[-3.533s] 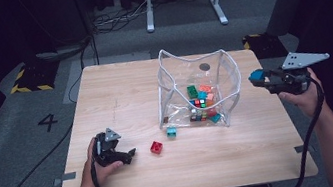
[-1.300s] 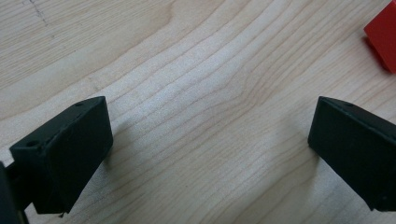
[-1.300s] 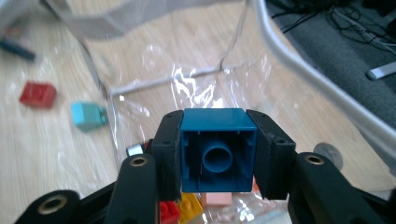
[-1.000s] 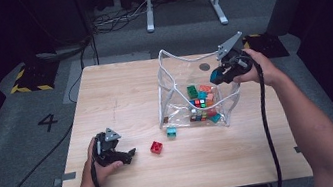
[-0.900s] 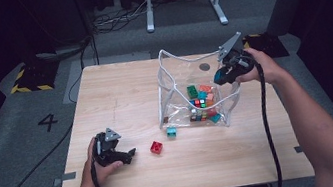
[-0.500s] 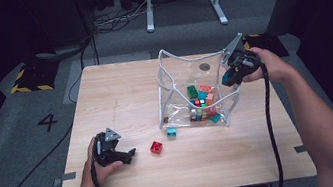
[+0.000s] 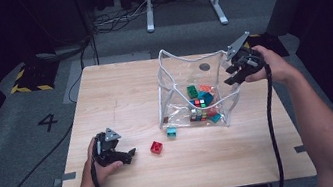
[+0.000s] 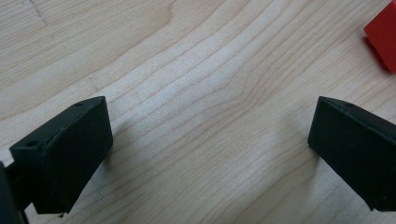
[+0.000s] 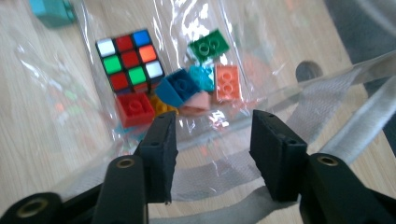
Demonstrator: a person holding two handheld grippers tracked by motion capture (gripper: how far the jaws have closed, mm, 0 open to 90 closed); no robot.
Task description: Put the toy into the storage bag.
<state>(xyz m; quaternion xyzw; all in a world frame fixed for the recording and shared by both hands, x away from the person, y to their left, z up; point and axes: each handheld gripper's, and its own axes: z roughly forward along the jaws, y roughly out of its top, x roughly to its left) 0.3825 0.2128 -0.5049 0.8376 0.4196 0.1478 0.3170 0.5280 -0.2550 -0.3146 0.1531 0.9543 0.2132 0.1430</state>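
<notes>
The clear bag stands mid-bench, its mouth up, with blocks and a puzzle cube inside. The right tongs have just been opening at its right rim, their jaws parted and nothing pinched between them. The left tongs rest spread wide on the bench, near the red block. To do this well, grasp the rim band squarely and keep the mouth wide before loading that block.

bag on table holds blocks and puzzle cube; two loose blocks lie left-front of it.
</notes>
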